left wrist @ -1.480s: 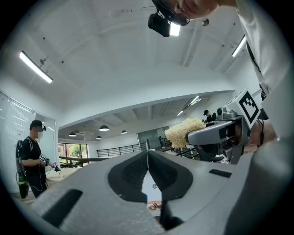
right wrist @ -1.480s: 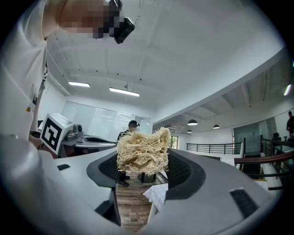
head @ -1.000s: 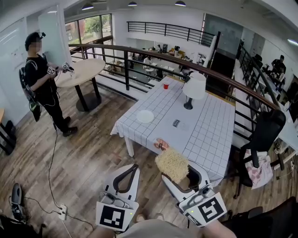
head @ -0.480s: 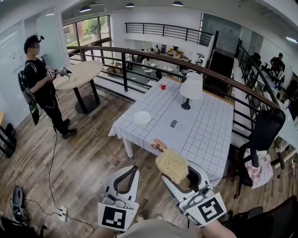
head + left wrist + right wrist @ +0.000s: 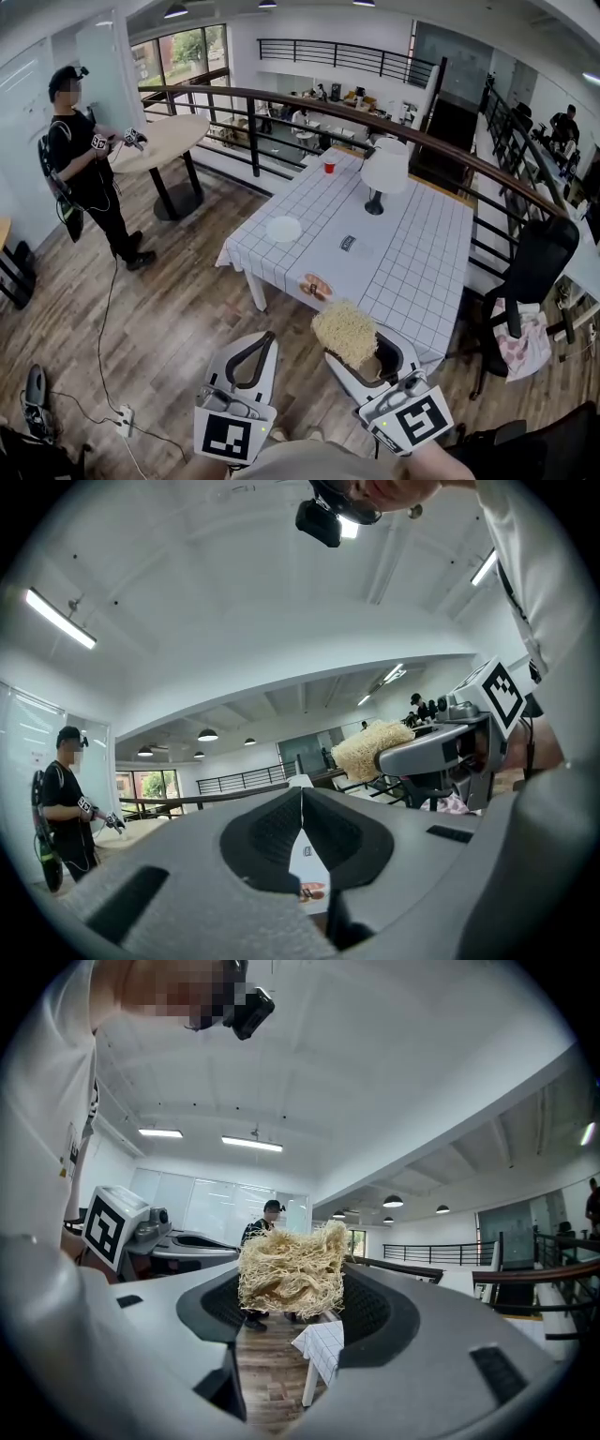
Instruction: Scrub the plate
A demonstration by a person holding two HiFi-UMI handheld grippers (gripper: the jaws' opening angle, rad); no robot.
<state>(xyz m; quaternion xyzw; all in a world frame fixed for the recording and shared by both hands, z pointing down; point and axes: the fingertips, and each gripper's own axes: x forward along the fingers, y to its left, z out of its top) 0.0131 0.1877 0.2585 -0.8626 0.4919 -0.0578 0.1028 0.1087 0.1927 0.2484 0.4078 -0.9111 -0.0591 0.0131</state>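
Head view, plate [image 5: 283, 229]: a white plate is seen lying on the checked table [image 5: 412, 272], near its 9 o'clock edge, well apart from both grippers.
Head view, table items: a white lamp [image 5: 385, 173] is stood toward 12 o'clock, a red cup [image 5: 329, 168] at the far corner, and a small dish [image 5: 316, 285] at the near edge.
Head view, left gripper [image 5: 269, 337]: it is held at 6 o'clock in the frame over the wooden floor, short of the table, with the jaws brought together.
Head view, right gripper [image 5: 361, 354]: it is held just beside the left one, toward 5 o'clock, with a straw-coloured scrubber [image 5: 343, 328] carried at its tips.
Head view, person [image 5: 84, 159]: a figure in black is seen at 10 o'clock, beside a round table [image 5: 169, 141].
Left gripper view, left gripper [image 5: 301, 822]: the jaws are pressed shut, pad against pad, and nothing is held between them.
Left gripper view, surroundings: the right gripper [image 5: 441, 752] and its scrubber [image 5: 370, 747] are seen at 2 o'clock; the person [image 5: 61, 799] is at 9 o'clock.
Right gripper view, right gripper [image 5: 291, 1288]: the jaws are closed on the scrubber [image 5: 291, 1274], which is gripped between the pads.
Right gripper view, surroundings: a corner of the table [image 5: 323, 1346] is seen below the scrubber, and the left gripper [image 5: 220, 1246] at 9 o'clock.
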